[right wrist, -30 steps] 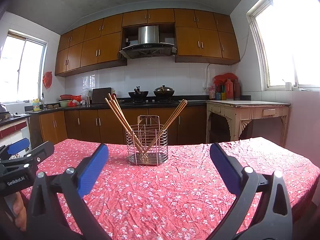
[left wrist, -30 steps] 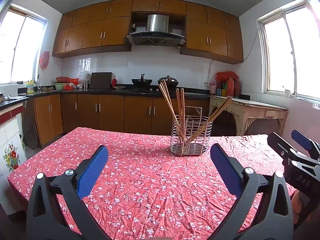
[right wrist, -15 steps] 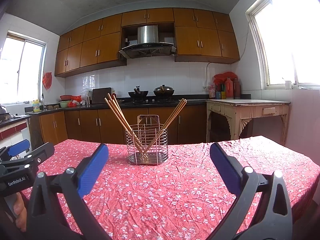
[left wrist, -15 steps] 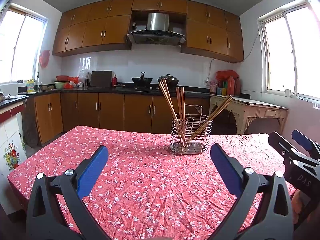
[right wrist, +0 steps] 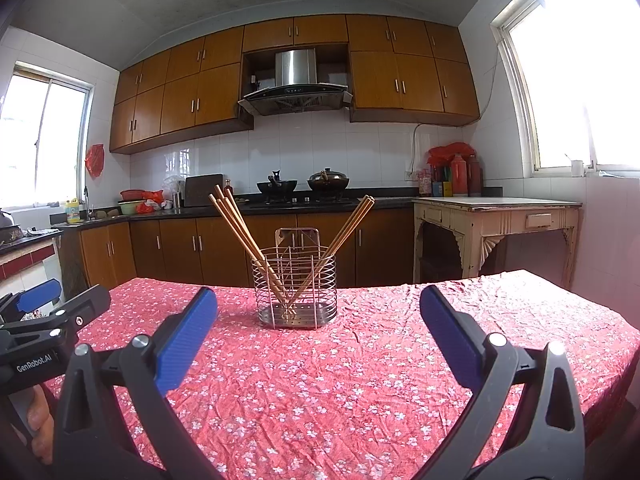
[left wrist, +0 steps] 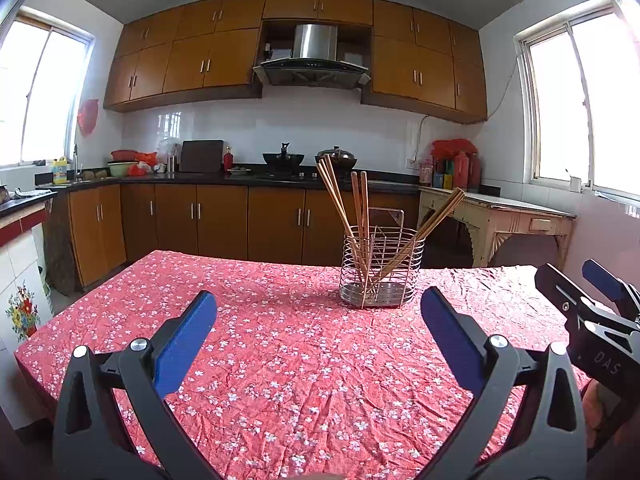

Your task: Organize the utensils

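A round wire utensil holder (left wrist: 381, 269) stands on the table with the red flowered cloth (left wrist: 280, 344); it also shows in the right wrist view (right wrist: 295, 287). Several wooden chopsticks (left wrist: 340, 204) lean in it, some to the left, some to the right (right wrist: 348, 224). My left gripper (left wrist: 318, 320) is open and empty, well short of the holder. My right gripper (right wrist: 318, 320) is open and empty, also short of it. Each gripper shows at the edge of the other's view: the right gripper (left wrist: 592, 304), the left gripper (right wrist: 52, 304).
Brown kitchen cabinets and a dark counter (left wrist: 224, 178) with pots run along the back wall. A cream side table (left wrist: 500, 216) stands at the back right. The table's edges fall away at left (left wrist: 32, 352) and right (right wrist: 624, 344).
Almost nothing has changed. Both grippers stay open and nearly still; the left wrist view has drifted very slightly.
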`<action>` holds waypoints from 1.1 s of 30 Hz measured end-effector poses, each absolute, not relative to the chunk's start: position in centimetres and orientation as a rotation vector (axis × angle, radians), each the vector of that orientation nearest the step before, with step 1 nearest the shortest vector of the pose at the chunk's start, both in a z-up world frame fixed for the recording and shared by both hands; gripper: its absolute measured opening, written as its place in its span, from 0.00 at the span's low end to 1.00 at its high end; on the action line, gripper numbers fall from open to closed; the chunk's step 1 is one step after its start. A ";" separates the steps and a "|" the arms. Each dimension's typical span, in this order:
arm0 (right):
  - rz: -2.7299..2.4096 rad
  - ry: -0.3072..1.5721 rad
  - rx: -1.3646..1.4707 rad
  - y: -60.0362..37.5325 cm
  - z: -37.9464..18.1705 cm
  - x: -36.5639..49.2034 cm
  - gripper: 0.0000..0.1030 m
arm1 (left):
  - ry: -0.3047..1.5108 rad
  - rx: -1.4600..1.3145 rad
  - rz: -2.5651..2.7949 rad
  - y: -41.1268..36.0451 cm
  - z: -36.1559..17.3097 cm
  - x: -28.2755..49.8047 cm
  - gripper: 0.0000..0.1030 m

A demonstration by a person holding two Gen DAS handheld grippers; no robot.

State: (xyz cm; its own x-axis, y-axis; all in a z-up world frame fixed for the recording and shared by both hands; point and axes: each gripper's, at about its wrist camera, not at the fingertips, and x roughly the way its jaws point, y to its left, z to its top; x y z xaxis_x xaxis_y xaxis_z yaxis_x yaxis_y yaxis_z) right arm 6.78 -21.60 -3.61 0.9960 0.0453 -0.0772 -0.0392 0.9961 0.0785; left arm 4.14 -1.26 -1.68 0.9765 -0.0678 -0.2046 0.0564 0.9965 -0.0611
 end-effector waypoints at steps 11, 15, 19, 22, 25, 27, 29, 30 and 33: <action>0.043 0.079 0.078 -21.6 -3.7 6.7 0.96 | 0.212 -0.058 -0.062 -1.2 -1.6 4.2 0.98; 0.043 0.080 0.079 -21.6 -3.7 6.7 0.96 | 0.213 -0.058 -0.062 -1.3 -1.5 4.3 0.98; 0.044 0.080 0.079 -21.6 -3.7 6.7 0.96 | 0.212 -0.058 -0.063 -1.3 -1.5 4.3 0.98; 0.044 0.081 0.080 -21.6 -3.7 6.7 0.96 | 0.215 -0.059 -0.063 -1.3 -1.5 4.3 0.98; 0.044 0.081 0.080 -21.6 -3.7 6.7 0.96 | 0.215 -0.059 -0.058 -1.3 -1.6 4.3 0.98; 0.043 0.080 0.080 -21.6 -3.7 6.7 0.96 | 0.215 -0.060 -0.059 -1.3 -1.5 4.3 0.98; 0.044 0.082 0.080 -21.6 -3.7 6.7 0.96 | 0.217 -0.060 -0.057 -1.3 -1.5 4.4 0.98; 0.044 0.082 0.080 -21.6 -3.7 6.7 0.96 | 0.218 -0.060 -0.056 -1.3 -1.5 4.4 0.98; 0.044 0.081 0.080 -21.6 -3.7 6.7 0.96 | 0.224 -0.063 -0.055 -1.3 -1.5 4.4 0.98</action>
